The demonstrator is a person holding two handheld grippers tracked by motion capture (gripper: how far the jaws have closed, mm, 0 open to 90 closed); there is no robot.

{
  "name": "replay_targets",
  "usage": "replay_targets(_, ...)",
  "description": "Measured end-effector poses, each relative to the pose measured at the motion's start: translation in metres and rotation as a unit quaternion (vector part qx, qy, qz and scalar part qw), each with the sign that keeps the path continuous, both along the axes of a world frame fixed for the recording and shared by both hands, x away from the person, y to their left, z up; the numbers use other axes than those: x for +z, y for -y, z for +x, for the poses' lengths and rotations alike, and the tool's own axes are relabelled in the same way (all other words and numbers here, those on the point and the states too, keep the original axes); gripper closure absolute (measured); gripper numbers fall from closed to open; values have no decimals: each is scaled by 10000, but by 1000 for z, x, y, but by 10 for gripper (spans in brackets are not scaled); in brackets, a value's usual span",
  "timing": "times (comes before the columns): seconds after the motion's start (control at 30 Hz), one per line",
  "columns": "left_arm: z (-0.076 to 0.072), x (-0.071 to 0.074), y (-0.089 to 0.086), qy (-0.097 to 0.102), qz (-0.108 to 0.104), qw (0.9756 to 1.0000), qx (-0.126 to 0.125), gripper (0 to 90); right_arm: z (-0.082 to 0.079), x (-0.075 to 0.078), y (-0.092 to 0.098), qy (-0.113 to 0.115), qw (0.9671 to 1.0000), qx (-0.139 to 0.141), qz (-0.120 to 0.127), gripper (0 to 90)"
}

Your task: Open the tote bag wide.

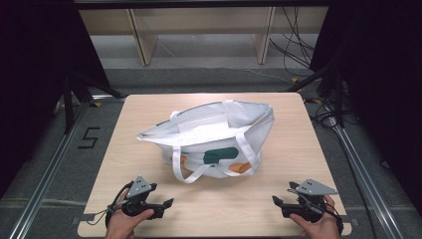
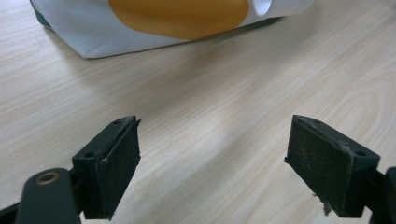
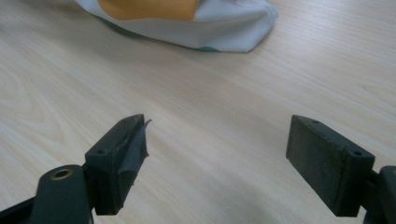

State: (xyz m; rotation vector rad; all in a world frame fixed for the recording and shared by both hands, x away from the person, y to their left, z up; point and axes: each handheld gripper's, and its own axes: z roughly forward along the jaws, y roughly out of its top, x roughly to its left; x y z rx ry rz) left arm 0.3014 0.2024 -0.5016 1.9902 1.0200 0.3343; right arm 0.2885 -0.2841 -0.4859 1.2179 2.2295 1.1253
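A white tote bag [image 1: 214, 137] with green and orange print lies on its side in the middle of the wooden table [image 1: 288, 149], its mouth toward the left and its handles [image 1: 189, 172] looping to the front. The bag's orange patch [image 2: 180, 16] and white corner [image 3: 233, 32] appear at the top of the gripper views. Near the front left edge, a hand holds my left gripper [image 1: 166, 204], which is open with bare wood between its jaws. At the front right my right gripper [image 1: 276, 201] is open too, short of the bag.
Black curtains flank both sides of the table. Beyond its far edge stand pale wooden shelf legs [image 1: 142, 40] and loose cables [image 1: 293, 45] on a grey floor. Metal rails [image 1: 50, 169] run along the floor either side.
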Motion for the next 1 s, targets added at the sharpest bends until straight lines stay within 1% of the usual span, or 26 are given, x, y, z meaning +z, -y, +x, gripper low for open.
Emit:
replay_targets(0.13, 0, 0, 0, 9, 19, 10000, 1, 166, 0, 0, 0, -3, 10000, 13, 13, 228)
replay_targets(0.17, 0, 0, 1, 18, -71, 10000, 47, 166, 0, 0, 0, 19, 10000, -3, 10, 232)
replay_targets(0.23, 0, 0, 1, 16, -56, 10000, 42, 168, 0, 1, 0, 44, 10000, 19, -13, 245)
replay_targets(0.27, 0, 0, 1, 16, -58, 10000, 42, 170, 3, 0, 2, 120, 9998, 163, -22, 249)
replay_targets(0.3, 0, 0, 1, 43, -22, 10000, 11, 170, 3, 0, 2, 121, 9998, 159, -27, 250)
replay_targets(0.33, 0, 0, 0, 74, -2, 10000, -9, 171, 0, 2, 0, -9, 10000, 20, 12, 254)
replay_targets(0.37, 0, 0, 0, 74, -2, 10000, -9, 172, 3, 1, 2, 142, 9998, 131, -41, 263)
replay_targets(0.4, 0, 0, 1, 66, -2, 10000, -10, 172, 3, 2, 2, 134, 9997, 168, -66, 274)
replay_targets(0.43, 1, 0, 1, 41, -39, 10000, -26, 172, 3, 2, 2, 138, 9997, 193, -3, 281)
replay_targets(0.47, 0, 0, 2, 55, -55, 10000, -23, 174, 1, 3, 0, 62, 10000, 37, 38, 287)
replay_targets(0.5, 1, 1, 1, 71, -34, 10000, -32, 174, 4, 4, 2, 200, 9997, 140, -67, 307)
replay_targets(0.53, 1, 2, 0, 58, -37, 10000, -67, 174, 5, 5, 2, 192, 9996, 215, -13, 325)
replay_targets(0.57, 1, 3, -1, -5, -1, 10000, -64, 174, 6, 6, 2, 285, 9994, 212, -29, 329)
replay_targets(0.6, 2, 4, -2, 43, 90, 9999, -132, 174, 6, 8, 1, 222, 9996, 169, -28, 339)
replay_targets(0.63, 2, 4, 0, 71, -109, 9999, -40, 176, 7, 9, 1, 248, 9995, 204, -51, 369)
replay_targets(0.67, 1, 5, 0, 40, -177, 9998, 17, 176, 8, 11, 1, 264, 9994, 222, 7, 394)
replay_targets(0.7, 2, 7, -3, 52, -15, 10000, -48, 179, 9, 13, 0, 297, 9993, 224, 23, 400)
replay_targets(0.73, 2, 9, -3, 65, -104, 9999, 69, 189, 9, 16, -1, 241, 9995, 202, 67, 414)
replay_targets(0.77, 4, 9, -4, 91, -194, 9998, 36, 216, 11, 20, -2, 303, 9992, 230, 87, 445)
replay_targets(0.8, 5, 10, -5, 91, -186, 9998, 38, 240, 13, 22, -2, 360, 9988, 296, 135, 461)
replay_targets(0.83, 5, 12, -6, 102, -103, 9999, 24, 252, 13, 25, -3, 304, 9990, 289, 138, 472)
replay_targets(0.87, 6, 13, -6, 120, -156, 9998, -6, 275, 17, 27, -2, 424, 9983, 404, 63, 485)
replay_targets(0.9, 5, 14, -6, 83, -167, 9998, 42, 327, 18, 31, -3, 409, 9984, 379, 59, 505)
replay_targets(0.93, 6, 16, -7, 69, -111, 9999, -3, 369, 20, 34, -4, 415, 9984, 376, 72, 524)
replay_targets(0.97, 6, 17, -7, 61, -165, 9998, -58, 428, 21, 37, -6, 411, 9985, 353, 87, 545)
replay_targets(1.0, 8, 19, -10, 57, 30, 9996, -286, 498, 25, 40, -6, 502, 9978, 439, 61, 563)
